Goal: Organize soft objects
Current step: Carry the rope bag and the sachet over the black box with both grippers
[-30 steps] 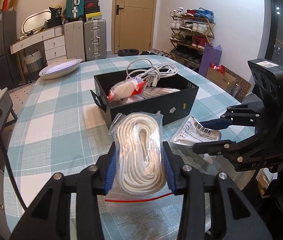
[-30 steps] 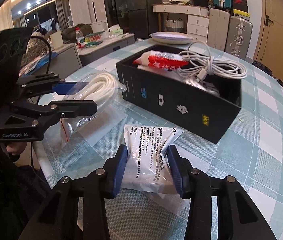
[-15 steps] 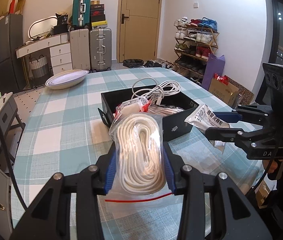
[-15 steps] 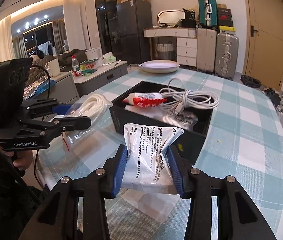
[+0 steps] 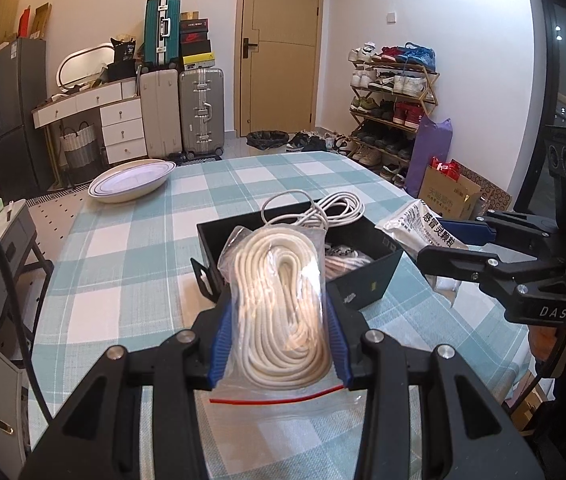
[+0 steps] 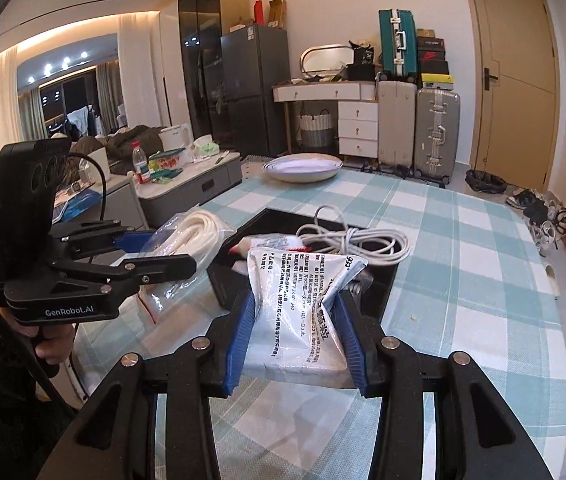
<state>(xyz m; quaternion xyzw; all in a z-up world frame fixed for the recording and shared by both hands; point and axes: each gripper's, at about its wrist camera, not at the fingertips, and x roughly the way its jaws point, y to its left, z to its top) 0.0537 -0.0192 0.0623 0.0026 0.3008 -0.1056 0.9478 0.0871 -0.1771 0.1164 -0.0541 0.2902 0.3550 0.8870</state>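
Observation:
My left gripper [image 5: 279, 344] is shut on a clear zip bag of coiled white rope [image 5: 283, 300], held above the checked tablecloth just in front of the black box [image 5: 367, 280]. My right gripper [image 6: 295, 340] is shut on a white printed sachet [image 6: 299, 312], also lifted, near the box's near edge [image 6: 379, 300]. The box holds a coiled white cable [image 6: 363, 240], a red-and-white packet [image 6: 259, 244] and other soft items. Each gripper shows in the other's view: the right gripper [image 5: 451, 240] with the sachet [image 5: 423, 228], the left gripper [image 6: 151, 248] with the rope bag [image 6: 191, 232].
A white oval dish [image 5: 131, 180] sits at the table's far end. The table's edges drop off to a low grey cabinet [image 6: 187, 188] on the left side and a shoe rack [image 5: 395, 108] on the right. Suitcases [image 5: 183, 112] stand by the far wall.
Both grippers have risen off the table with their loads; the sachet and rope bag now hang higher relative to the black box, which appears lower and nearer.

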